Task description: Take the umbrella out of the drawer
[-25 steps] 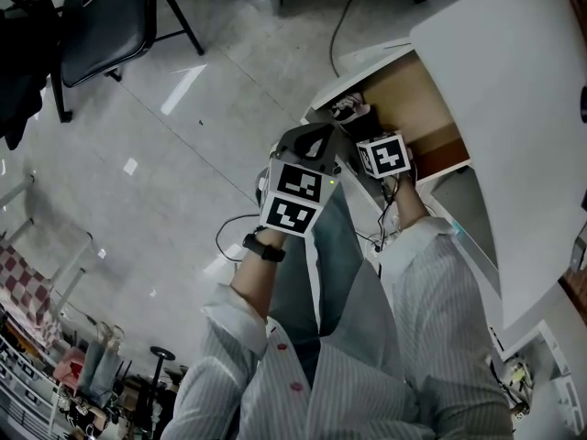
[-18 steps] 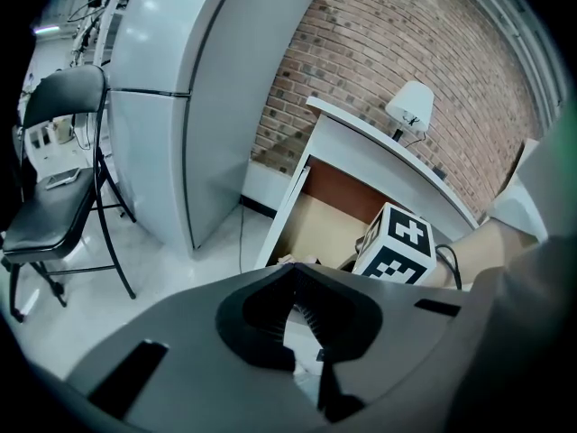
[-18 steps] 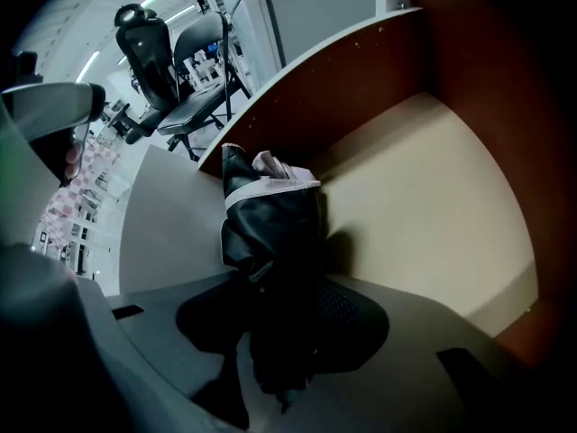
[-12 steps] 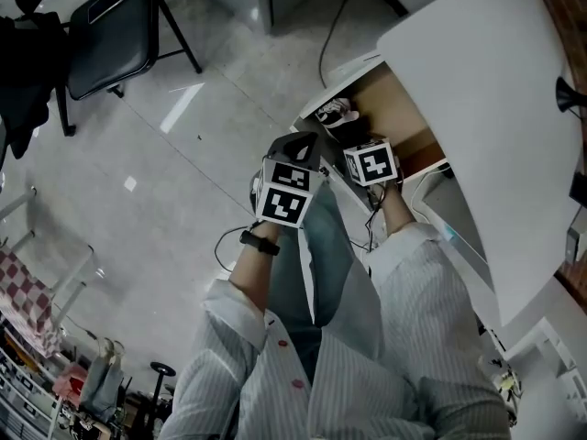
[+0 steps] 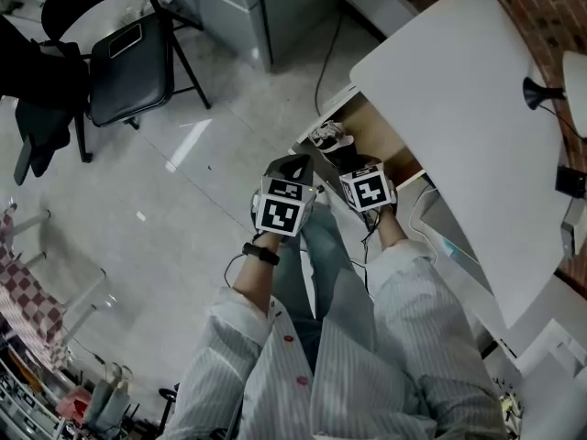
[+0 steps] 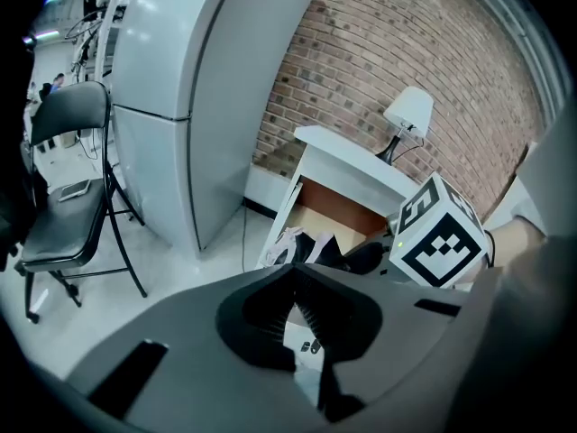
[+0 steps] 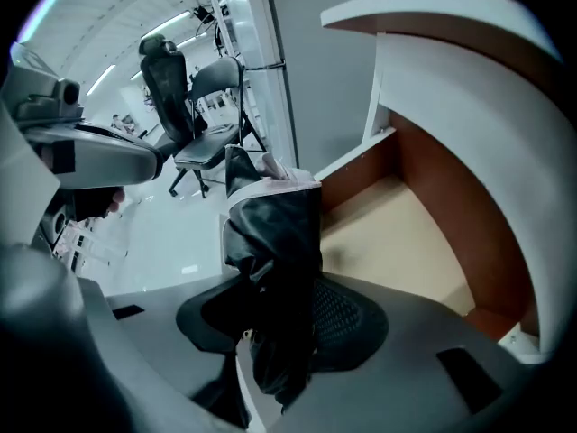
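Note:
The folded black umbrella (image 7: 273,242) stands upright between the jaws of my right gripper (image 7: 281,309), which is shut on its lower part. Its pale-edged top (image 5: 326,137) sticks out above the open drawer (image 5: 388,133), whose tan bottom (image 7: 406,228) lies bare below it. In the left gripper view the umbrella (image 6: 317,247) shows in front of the drawer (image 6: 335,216), next to the right gripper's marker cube (image 6: 442,234). My left gripper (image 5: 295,165) hangs close to the left of the umbrella, its jaws shut (image 6: 291,273) with nothing between them.
A white desk top (image 5: 459,108) overhangs the drawer, with a lamp (image 5: 537,90) on its far side. A grey cabinet (image 6: 189,106) and a black folding chair (image 5: 128,58) stand on the tiled floor to the left. Cables trail on the floor by the person's legs.
Both grippers have risen, the right one more. The umbrella has come up with the right gripper, away from the drawer's bottom. The head view now takes in more of the desk.

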The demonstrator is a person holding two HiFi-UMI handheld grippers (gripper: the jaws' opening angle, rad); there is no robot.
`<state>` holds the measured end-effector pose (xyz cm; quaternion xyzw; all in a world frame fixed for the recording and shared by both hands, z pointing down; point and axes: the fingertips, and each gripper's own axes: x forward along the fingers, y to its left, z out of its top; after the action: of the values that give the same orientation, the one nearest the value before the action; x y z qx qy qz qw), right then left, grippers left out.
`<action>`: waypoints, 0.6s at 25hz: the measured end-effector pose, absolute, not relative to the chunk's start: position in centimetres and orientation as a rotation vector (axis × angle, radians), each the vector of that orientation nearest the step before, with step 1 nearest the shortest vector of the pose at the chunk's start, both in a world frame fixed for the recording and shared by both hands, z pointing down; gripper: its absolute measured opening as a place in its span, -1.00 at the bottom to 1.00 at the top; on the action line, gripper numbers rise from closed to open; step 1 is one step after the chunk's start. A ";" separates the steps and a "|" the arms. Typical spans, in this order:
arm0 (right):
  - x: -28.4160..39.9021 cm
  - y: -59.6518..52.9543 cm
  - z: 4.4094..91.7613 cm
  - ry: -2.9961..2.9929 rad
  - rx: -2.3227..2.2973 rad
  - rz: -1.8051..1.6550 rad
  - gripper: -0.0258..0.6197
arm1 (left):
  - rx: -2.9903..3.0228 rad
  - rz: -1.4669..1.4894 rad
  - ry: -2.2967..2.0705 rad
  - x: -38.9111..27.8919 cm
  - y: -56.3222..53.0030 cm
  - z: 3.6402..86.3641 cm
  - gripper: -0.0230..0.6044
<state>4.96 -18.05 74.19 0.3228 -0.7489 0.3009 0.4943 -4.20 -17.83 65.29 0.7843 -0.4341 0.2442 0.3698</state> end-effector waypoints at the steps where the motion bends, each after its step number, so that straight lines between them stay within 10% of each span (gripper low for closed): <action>1: 4.6 -18.2 73.4 -1.827 0.789 0.723 -0.32 | 2.016 0.625 -1.116 -4.3 -17.8 64.7 -0.90; 15: 0.4 -17.5 61.7 -2.006 0.845 0.692 -0.32 | 2.104 0.594 -1.159 -5.8 -18.0 55.9 -0.90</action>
<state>0.42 -17.52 61.66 0.3364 -0.7988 0.2755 0.4158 -5.83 -17.97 55.91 0.8034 -0.4427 0.2267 0.3275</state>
